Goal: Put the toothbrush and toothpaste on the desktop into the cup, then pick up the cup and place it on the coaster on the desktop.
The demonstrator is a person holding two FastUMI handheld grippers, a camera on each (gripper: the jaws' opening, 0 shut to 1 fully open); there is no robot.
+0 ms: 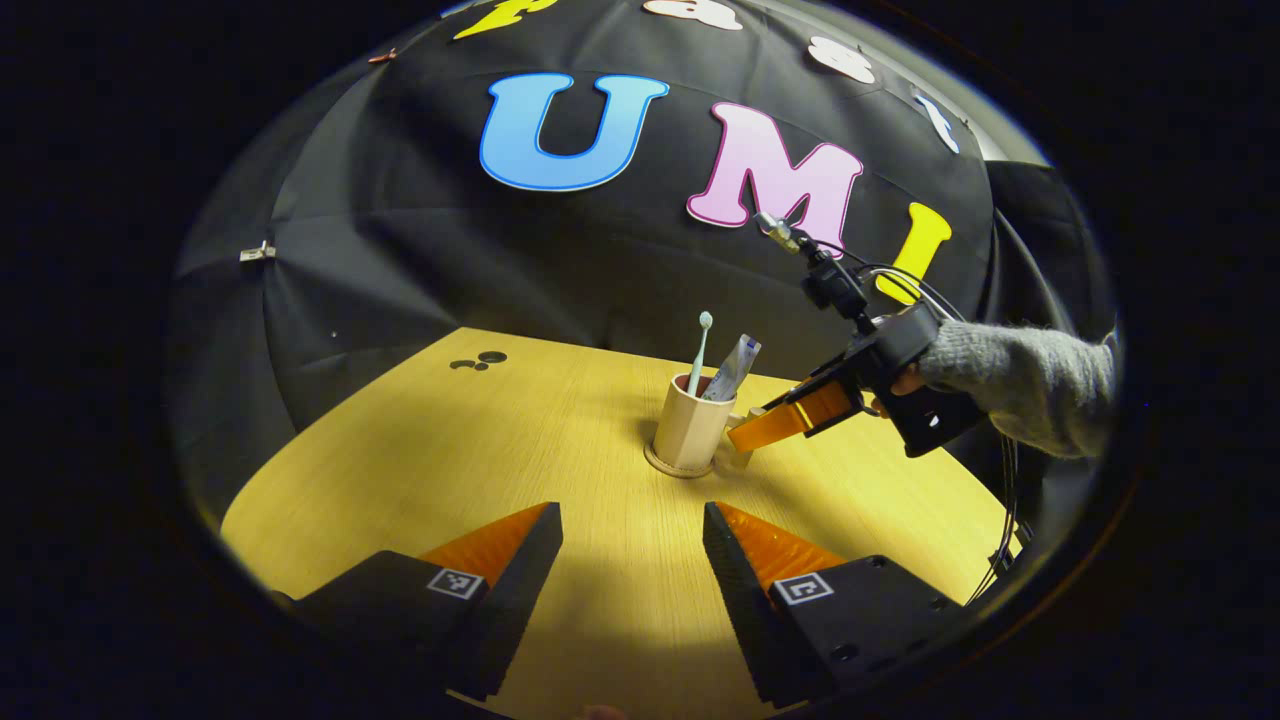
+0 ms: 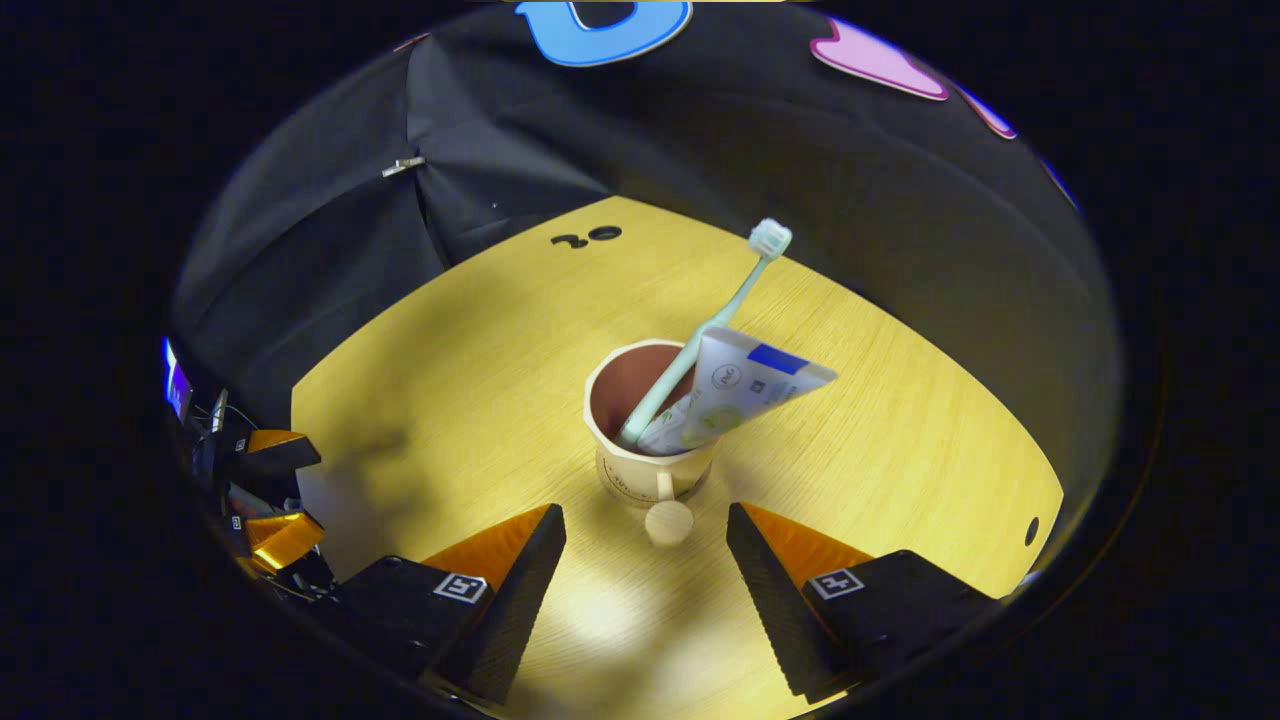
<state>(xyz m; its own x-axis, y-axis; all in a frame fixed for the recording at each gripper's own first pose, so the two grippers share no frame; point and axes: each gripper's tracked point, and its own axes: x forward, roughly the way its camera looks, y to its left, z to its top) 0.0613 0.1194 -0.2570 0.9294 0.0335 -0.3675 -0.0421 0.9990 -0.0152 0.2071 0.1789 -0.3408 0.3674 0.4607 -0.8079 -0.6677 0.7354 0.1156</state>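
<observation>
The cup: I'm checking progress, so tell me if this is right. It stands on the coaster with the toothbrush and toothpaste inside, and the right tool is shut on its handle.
Not quite. The right tool is open, its fingers apart on either side of the handle, as the right gripper view shows. The rest holds: the cup stands on the coaster with the toothbrush and toothpaste inside.

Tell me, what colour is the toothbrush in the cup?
Pale mint green, the toothbrush shows best in the right gripper view.

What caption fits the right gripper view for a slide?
Open right gripper facing beige handled cup holding mint toothbrush and white toothpaste tube on yellow wooden desktop.
</observation>
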